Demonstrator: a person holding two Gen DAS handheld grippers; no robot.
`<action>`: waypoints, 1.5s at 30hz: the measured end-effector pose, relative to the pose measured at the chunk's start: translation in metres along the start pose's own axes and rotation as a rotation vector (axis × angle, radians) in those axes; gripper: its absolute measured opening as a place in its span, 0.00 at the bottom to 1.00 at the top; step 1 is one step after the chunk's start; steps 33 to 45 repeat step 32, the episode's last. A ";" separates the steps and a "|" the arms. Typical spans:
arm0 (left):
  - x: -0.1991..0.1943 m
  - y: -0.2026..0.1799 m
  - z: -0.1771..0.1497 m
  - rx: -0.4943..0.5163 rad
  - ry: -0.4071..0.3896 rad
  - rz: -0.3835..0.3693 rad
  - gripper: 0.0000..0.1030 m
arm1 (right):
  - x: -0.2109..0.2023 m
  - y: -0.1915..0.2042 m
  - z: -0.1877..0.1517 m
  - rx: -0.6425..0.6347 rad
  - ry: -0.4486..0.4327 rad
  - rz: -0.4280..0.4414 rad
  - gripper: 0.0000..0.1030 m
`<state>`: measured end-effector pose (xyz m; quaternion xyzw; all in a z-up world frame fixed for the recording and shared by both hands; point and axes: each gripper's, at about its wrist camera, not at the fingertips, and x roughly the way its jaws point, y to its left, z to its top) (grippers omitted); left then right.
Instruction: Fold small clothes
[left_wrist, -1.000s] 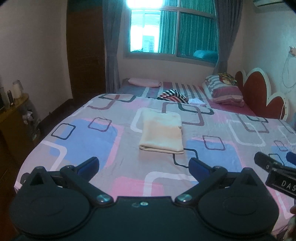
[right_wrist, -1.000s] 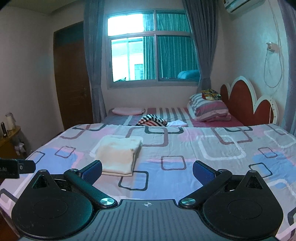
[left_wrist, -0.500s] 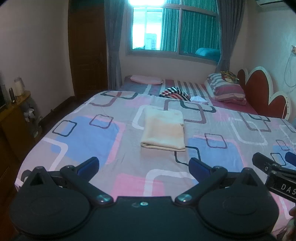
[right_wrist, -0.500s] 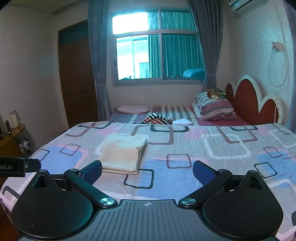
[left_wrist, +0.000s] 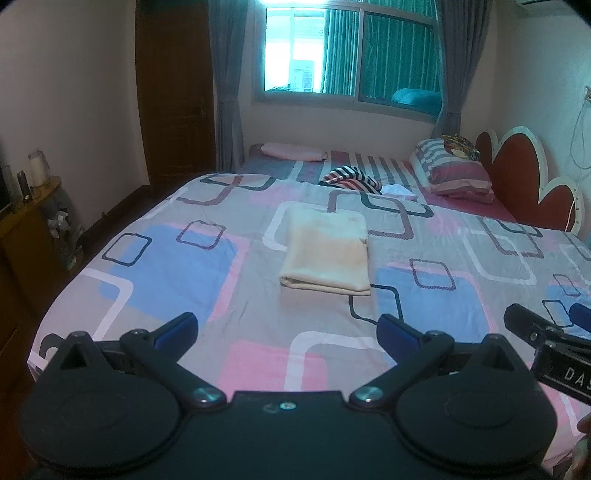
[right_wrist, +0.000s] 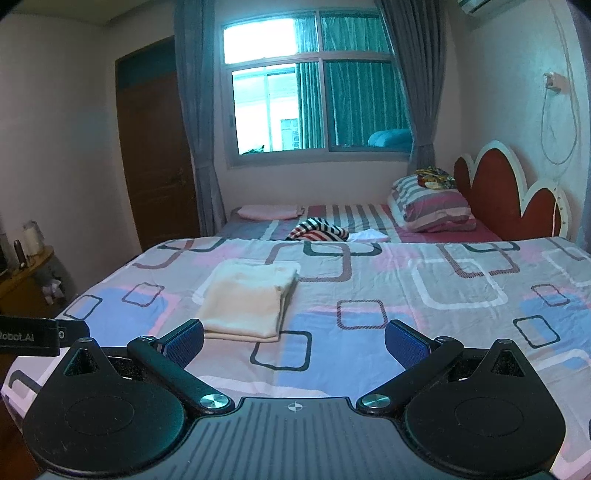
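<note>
A cream garment (left_wrist: 327, 251) lies folded into a neat rectangle in the middle of the patterned bedspread (left_wrist: 184, 258); the right wrist view shows the same cream garment (right_wrist: 247, 299) left of centre. My left gripper (left_wrist: 286, 326) hovers open above the near edge of the bed, short of the garment, with nothing between its blue pads. My right gripper (right_wrist: 293, 338) is open too and holds nothing. At the right edge of the left wrist view, part of the right gripper's body is visible.
A striped garment (left_wrist: 351, 177) and a small white cloth (left_wrist: 399, 190) lie farther back on the bed. Pillows (left_wrist: 452, 171) rest against the red headboard (left_wrist: 517, 173). A wooden cabinet (left_wrist: 26, 221) stands left of the bed, with a door and a window behind.
Both grippers have drawn back and risen slightly from the bed, so the folded garment looks a little farther off. Both stayed open.
</note>
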<state>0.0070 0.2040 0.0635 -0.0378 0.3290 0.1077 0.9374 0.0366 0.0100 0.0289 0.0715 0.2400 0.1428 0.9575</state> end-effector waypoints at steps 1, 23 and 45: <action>0.000 0.000 0.000 -0.001 0.002 -0.001 0.99 | 0.001 -0.001 0.000 -0.001 0.001 0.001 1.00; 0.014 -0.007 -0.001 0.003 0.022 -0.003 0.99 | 0.012 -0.003 -0.001 -0.002 0.023 0.006 1.00; 0.026 -0.011 -0.005 0.075 -0.061 -0.008 0.94 | 0.021 -0.006 -0.004 -0.005 0.041 0.001 1.00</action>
